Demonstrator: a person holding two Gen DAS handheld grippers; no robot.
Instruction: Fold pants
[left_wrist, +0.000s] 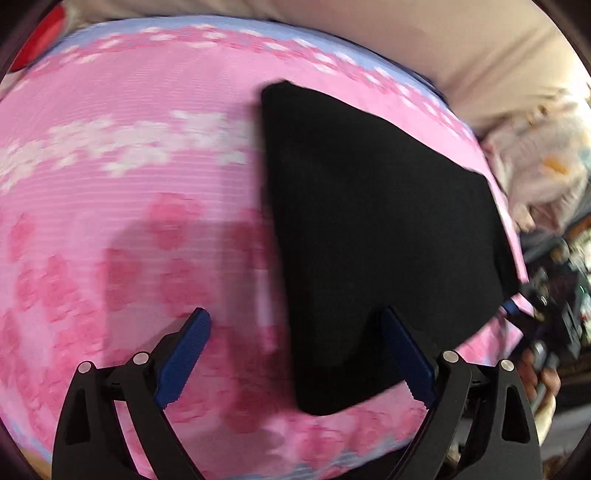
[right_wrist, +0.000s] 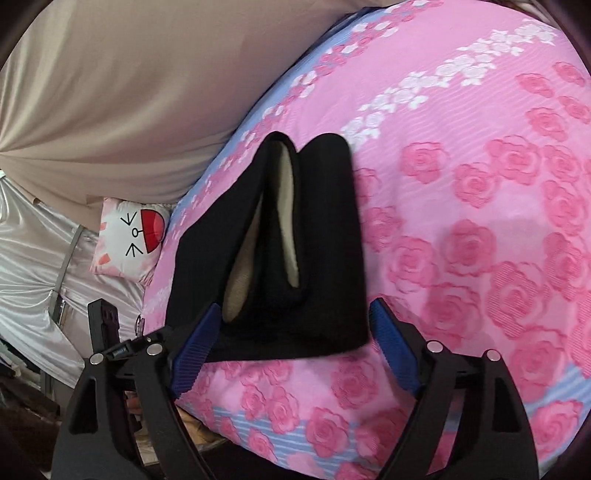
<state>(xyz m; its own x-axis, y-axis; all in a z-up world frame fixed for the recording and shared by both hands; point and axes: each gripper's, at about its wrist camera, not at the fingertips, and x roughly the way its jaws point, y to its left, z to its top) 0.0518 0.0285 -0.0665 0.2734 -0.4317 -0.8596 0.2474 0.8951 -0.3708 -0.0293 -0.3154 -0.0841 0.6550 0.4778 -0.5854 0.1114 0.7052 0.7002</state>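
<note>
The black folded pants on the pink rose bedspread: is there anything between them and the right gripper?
Nothing visible stands in the way. The right gripper is open, its blue fingers on either side of the near edge of the black folded pants, which lie alone on the pink rose-patterned bedspread.

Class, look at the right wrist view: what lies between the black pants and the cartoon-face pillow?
Only pink rose-patterned bedspread with its blue border: the black pants and cartoon-face pillow stand apart, with nothing else between them.

Black pants (right_wrist: 325, 236) with cream lining, pink rose-patterned bedspread (right_wrist: 480, 206) with blue striped border, beige curtain (right_wrist: 129, 92)
</note>
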